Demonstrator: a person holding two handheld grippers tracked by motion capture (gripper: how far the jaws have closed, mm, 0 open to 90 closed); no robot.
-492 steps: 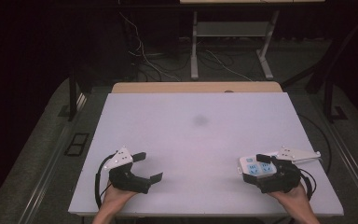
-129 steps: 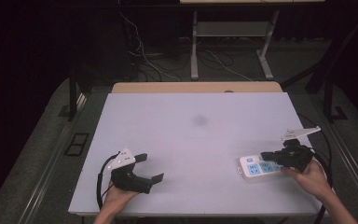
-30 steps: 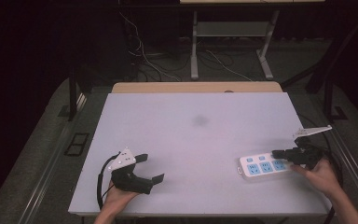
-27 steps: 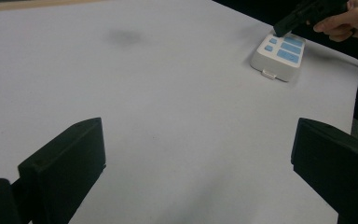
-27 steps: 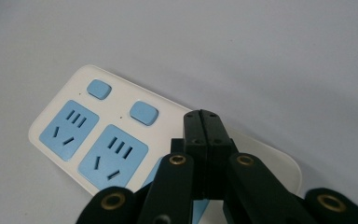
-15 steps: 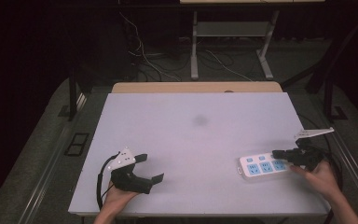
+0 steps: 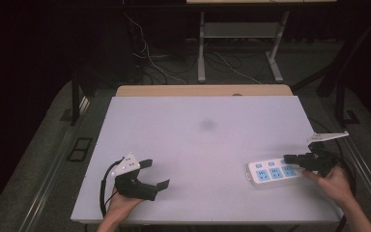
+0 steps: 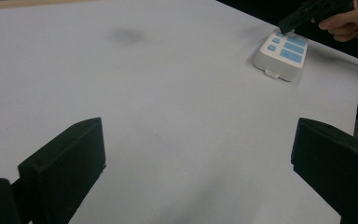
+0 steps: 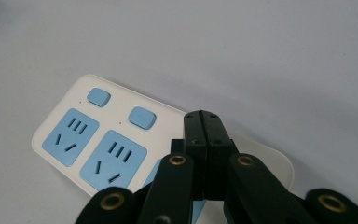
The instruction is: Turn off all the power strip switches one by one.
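The power strip (image 7: 274, 170), a white body with blue sockets and small blue switch buttons, lay flat on the white table (image 7: 203, 145) near its right edge, on the person's side. The right gripper (image 7: 290, 158) was poised over the strip's right-hand end. In the right gripper view its two jaws stood pressed together with nothing between them, the joined tip (image 9: 206, 122) standing over the strip beside the second of the blue buttons (image 9: 142, 117). Whether the tip touched the casing could not be established from these views. In the left gripper view the same tip (image 8: 286, 27) appeared at or just above the far end of the strip.

The left gripper (image 7: 157, 175) rested at the near left of the table, well apart from the strip, its jaws spread wide and grasping nothing.

Assessment: the step in hand appeared to be pressing a switch button with the closed jaw tip used as a single prod. The tip looked to stand over the button row, toward the strip's cable end. The next move would call for a short, steady downward press on the chosen button, kept square so the tip does not slide off its small face. The strip was unrestrained and could shift or tilt under an off-centre push; the idle left gripper was available to steady it.
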